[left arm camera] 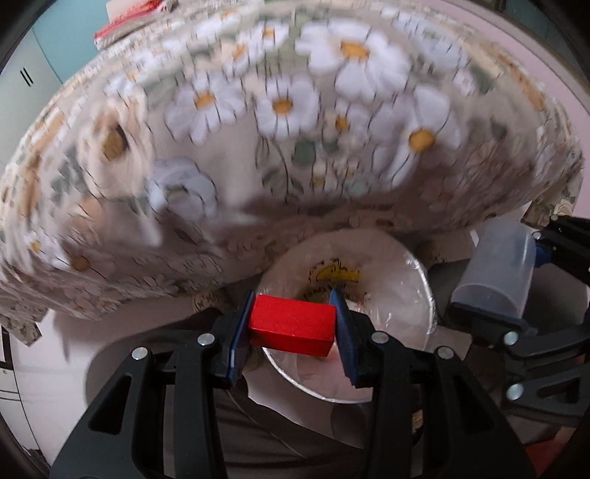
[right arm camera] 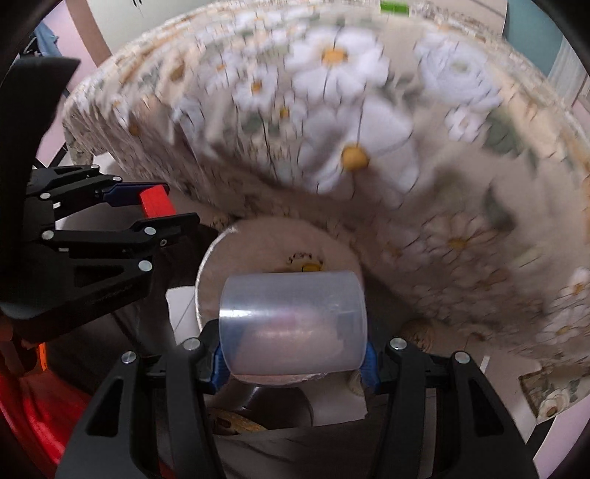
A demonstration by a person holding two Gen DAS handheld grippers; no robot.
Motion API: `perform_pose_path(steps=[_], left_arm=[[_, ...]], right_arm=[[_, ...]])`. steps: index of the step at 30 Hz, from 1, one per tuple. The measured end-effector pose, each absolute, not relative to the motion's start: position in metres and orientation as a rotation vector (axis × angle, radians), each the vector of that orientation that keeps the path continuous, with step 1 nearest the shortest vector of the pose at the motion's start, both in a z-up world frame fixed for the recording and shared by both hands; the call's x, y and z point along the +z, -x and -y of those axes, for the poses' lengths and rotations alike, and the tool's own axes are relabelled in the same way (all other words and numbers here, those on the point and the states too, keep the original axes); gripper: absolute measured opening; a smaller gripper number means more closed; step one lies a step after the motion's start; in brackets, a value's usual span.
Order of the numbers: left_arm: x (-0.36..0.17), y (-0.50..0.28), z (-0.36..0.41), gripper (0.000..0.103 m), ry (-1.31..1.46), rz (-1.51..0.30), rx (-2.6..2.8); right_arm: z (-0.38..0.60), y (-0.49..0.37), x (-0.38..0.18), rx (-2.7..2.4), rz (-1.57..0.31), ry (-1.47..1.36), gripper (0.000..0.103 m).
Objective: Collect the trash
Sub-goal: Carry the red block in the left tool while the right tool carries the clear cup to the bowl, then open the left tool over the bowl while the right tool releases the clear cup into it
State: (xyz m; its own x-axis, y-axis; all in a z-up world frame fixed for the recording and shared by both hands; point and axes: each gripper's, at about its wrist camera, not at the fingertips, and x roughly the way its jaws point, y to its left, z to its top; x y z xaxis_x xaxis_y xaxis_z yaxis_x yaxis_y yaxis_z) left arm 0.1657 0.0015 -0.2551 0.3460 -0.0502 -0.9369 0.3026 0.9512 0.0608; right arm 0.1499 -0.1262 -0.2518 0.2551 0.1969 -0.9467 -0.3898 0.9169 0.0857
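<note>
Nearest the left wrist camera, the left gripper has its jaws clamped on a red block, one blue pad pressed flat against each end of it. The block hangs over the near rim of a round paper plate, white with a yellow print at its middle and a shiny film over it. The plate lies below the hanging edge of a daisy-print cloth that covers the surface; the cloth is blurred in both views.

In the right wrist view, the right gripper has its jaws closed on a translucent plastic cup held on its side, the blue pads gripping its two ends. The cup hangs over the same plate, hiding much of it. From the left wrist view the cup shows just to the right of the plate; from the right wrist view the left gripper with the red block shows to the left of the plate and apart from it.

Below the plate lies dark material with a white sheet and a yellowish scrap on it. At the far edge of the cloth, well beyond the plate, lie a red-and-white packet and a green item; what these are I cannot tell.
</note>
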Motion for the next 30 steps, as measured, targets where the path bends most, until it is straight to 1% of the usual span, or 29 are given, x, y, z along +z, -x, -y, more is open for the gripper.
perform_pose_path(steps=[8, 14, 19, 30], left_arm=[[-0.309, -0.18, 0.002, 0.042, -0.206, -1.305, -0.22], [-0.347, -0.193, 0.006, 0.042, -0.163, -1.396, -0.215], [-0.381, -0.205, 0.005, 0.042, -0.129, -1.478, -0.207], [-0.413, -0.221, 0.011, 0.042, -0.096, -1.563, -0.203]], right_arm=[[0.117, -0.16, -0.316, 0.384, -1.394, 0.202, 0.056], [0.112, -0.17, -0.352, 0.357, -1.491, 0.165, 0.056], [0.116, -0.178, -0.373, 0.347, -1.547, 0.11, 0.056], [0.108, -0.186, -0.407, 0.343, -1.649, 0.045, 0.056]])
